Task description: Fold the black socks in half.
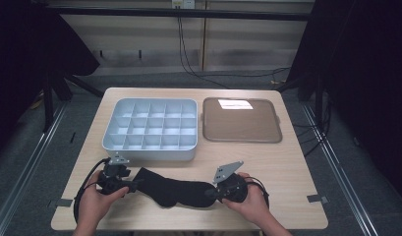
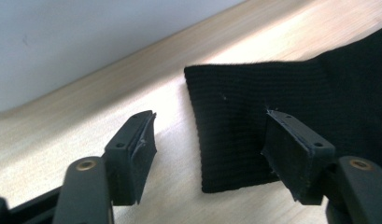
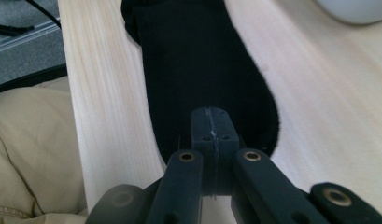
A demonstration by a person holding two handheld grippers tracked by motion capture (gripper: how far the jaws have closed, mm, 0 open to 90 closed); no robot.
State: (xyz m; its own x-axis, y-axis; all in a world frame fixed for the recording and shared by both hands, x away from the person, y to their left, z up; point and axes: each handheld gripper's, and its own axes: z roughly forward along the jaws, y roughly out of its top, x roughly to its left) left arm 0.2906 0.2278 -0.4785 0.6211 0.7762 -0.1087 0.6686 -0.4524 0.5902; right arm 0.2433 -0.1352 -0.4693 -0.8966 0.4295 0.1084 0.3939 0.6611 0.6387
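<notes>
Pale grey compartment tray [image 1: 150, 127] and brown flat tray [image 1: 242, 121] side by side on wooden table [image 1: 292, 167]

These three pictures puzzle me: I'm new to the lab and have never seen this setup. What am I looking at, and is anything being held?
No robot here: a person holds a hand-held two-jaw tool in each hand. The high view looks down on a wooden table. On it lie a black sock, a grey divided organizer tray and a flat brown tray beside it. The other two pictures come from cameras riding on the tools, looking along their black jaws. The left gripper is open, its jaws either side of the sock's ribbed cuff. The right gripper has its jaws pressed together at the sock's toe end, apparently pinching the fabric.
</notes>
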